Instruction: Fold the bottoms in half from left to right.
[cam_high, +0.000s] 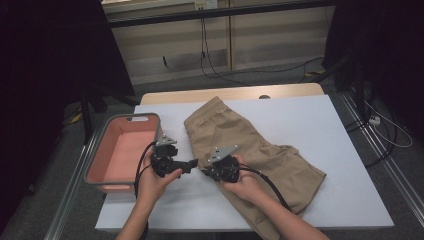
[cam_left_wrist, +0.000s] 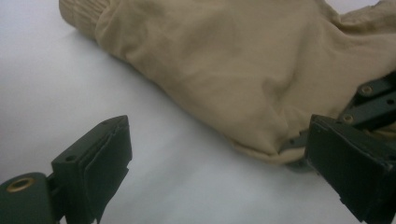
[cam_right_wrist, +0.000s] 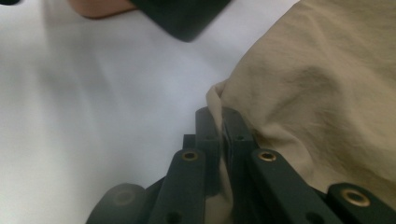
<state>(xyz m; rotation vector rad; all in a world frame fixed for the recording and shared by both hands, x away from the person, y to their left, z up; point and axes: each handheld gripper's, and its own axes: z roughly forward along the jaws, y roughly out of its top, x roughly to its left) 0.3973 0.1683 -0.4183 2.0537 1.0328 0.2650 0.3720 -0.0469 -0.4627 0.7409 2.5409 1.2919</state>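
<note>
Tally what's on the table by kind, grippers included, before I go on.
Shorts: 1, tan, an edge pinched by the right gripper
Bin: 1, pink inside, grey rim
Grippers: 2, the left gripper open beside the shorts
Total: 4

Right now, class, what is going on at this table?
A person works on tan fabric shorts spread on a white table. The right hand-held gripper is shut on the shorts' edge. The left hand-held gripper is open beside that edge, holding nothing. A grey-rimmed pink bin sits at the table's left.
</note>
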